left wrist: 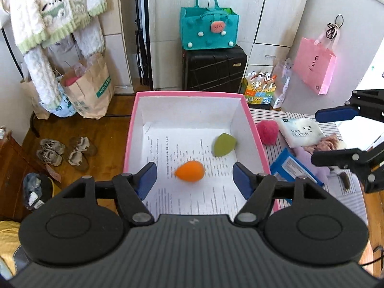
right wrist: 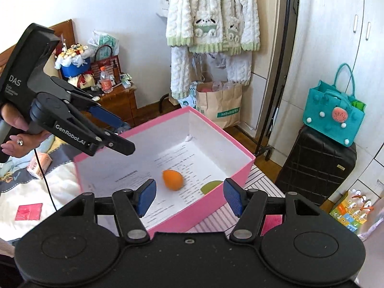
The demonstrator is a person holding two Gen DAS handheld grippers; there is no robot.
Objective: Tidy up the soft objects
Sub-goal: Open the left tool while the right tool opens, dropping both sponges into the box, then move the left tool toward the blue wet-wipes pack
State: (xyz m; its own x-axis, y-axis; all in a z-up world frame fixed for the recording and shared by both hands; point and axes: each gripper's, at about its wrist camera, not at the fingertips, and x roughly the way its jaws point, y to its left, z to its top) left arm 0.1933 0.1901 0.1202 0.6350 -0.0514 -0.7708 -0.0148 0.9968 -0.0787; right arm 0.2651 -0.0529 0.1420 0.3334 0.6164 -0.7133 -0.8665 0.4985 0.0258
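Note:
A pink box (left wrist: 189, 93) with white walls and a printed sheet on its floor holds an orange egg-shaped sponge (left wrist: 189, 171) and a green one (left wrist: 224, 144). My left gripper (left wrist: 194, 170) hangs open above the box, nothing between its blue pads. To the right of the box lie a pink fluffy ball (left wrist: 267, 130), a white soft-cotton pack (left wrist: 300, 129) and a blue packet (left wrist: 292, 168). My right gripper (right wrist: 189, 187) is open and empty over the box's near wall (right wrist: 216, 196). From there the orange sponge (right wrist: 172, 179) shows fully, and the green sponge (right wrist: 211, 186) is half hidden.
The box stands on a striped cloth (left wrist: 348, 199). A black suitcase (left wrist: 213, 69) carries a teal felt bag (left wrist: 208, 31) behind it. Paper bags (left wrist: 88, 91) and shoes (left wrist: 64, 152) are on the wooden floor at left. A hand (right wrist: 16, 129) holds the left gripper (right wrist: 127, 135).

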